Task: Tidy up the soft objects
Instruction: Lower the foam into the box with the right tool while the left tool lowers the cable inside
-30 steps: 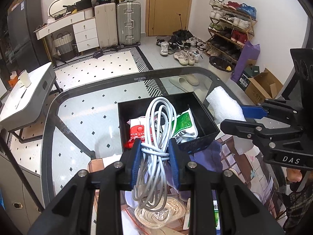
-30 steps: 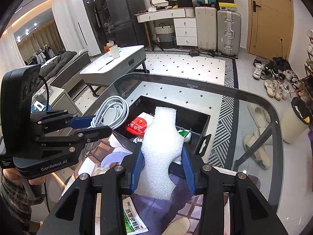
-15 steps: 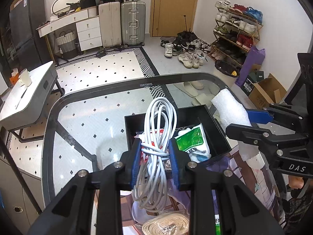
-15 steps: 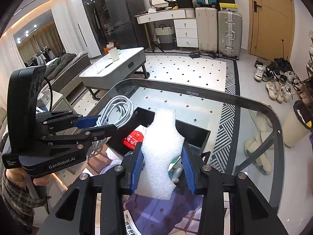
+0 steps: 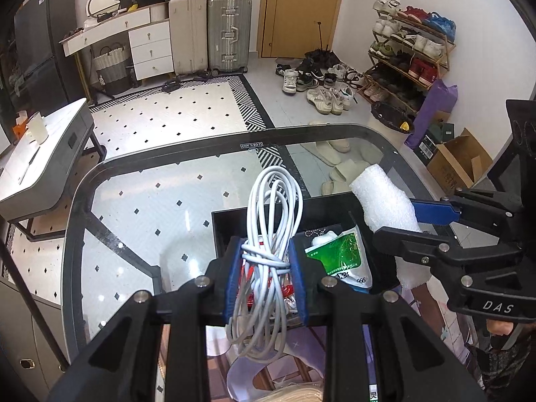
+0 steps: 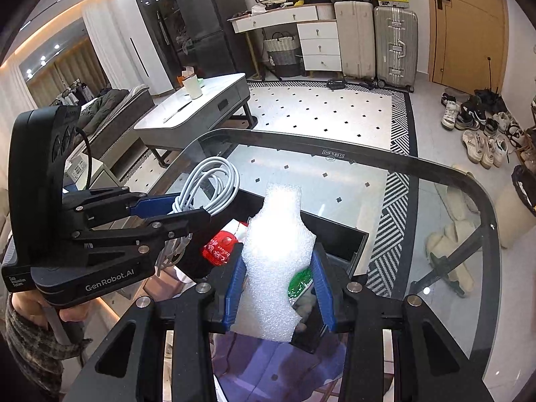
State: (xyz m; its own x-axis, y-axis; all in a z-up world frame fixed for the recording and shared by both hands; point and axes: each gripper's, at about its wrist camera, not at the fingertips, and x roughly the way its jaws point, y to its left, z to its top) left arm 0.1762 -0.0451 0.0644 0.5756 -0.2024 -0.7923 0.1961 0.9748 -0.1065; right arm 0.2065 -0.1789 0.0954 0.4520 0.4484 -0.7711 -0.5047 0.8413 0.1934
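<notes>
Bright even indoor light, sharp focus throughout, strong fisheye bending with dark vignetted corners, soft glare patches on the glass table (image 5: 187,258), overexposed white foam piece (image 6: 274,234), warm ceiling light strip (image 6: 43,30) upper left

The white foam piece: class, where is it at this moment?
The white foam piece is clamped in the right gripper, above the black bin, right of the cable bundle.

The glass counter (image 5: 144,207) with a dark rounded rim carries a black open bin (image 6: 338,234) and, nearer the cameras, what looks like purple cloth (image 6: 268,365) beside printed packets.
</notes>
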